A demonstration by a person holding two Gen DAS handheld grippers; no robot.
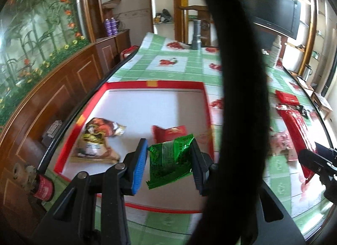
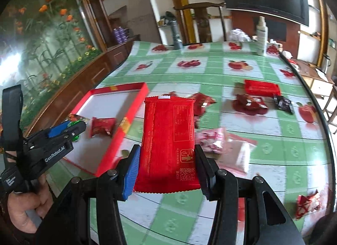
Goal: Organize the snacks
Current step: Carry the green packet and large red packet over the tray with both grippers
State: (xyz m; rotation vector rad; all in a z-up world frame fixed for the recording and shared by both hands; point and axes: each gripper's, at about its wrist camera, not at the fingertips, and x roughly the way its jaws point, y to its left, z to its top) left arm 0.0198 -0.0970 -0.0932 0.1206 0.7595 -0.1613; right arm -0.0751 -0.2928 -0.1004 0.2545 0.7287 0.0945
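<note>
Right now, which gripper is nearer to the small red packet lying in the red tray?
Left. The left gripper sits over the tray beside the small red packet; the right gripper is outside the red tray.

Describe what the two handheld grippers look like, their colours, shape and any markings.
Both the left gripper and the right gripper are black linkage frames with silver pivot pins. Each has one blue ribbed pad and one black pad. The right wrist view shows white "GenRobot.AI" lettering on the left gripper's side, a black strap, and a bare hand holding it.

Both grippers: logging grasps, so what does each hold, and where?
Left gripper pinches the green packet by its sides; right gripper grips the red packet near its bottom end.
</note>
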